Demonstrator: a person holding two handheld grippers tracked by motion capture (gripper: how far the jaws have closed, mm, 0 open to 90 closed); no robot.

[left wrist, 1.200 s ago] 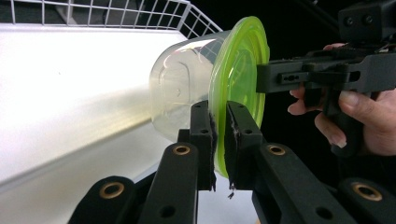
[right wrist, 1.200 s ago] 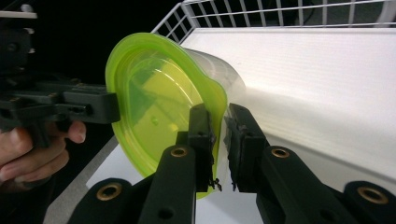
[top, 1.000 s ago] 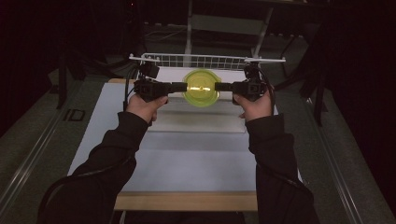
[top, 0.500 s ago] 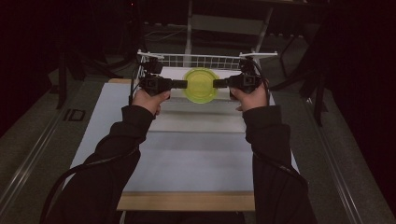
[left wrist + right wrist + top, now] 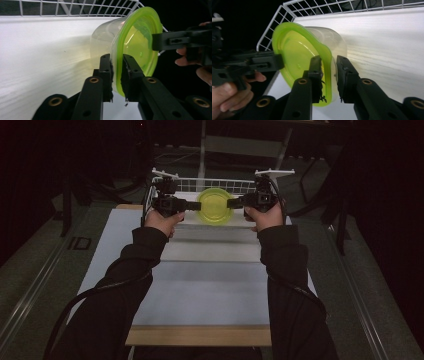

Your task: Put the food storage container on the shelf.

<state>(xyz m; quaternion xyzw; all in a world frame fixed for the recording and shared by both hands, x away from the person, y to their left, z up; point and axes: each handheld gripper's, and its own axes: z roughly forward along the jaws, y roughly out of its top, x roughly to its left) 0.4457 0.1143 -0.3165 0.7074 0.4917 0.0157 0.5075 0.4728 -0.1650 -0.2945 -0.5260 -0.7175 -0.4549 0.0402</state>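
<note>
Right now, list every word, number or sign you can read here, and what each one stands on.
"ID": pale characters on the grey floor left of the table, too dim to be sure of.
Green-lidded container: no lettering on lid or clear tub.
Left gripper and right gripper: no markings.

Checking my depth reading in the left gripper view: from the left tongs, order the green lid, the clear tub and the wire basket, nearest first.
1. green lid: its rim sits between the left tongs.
2. clear tub: just behind the lid, leftward.
3. wire basket: along the top, farthest.
</note>
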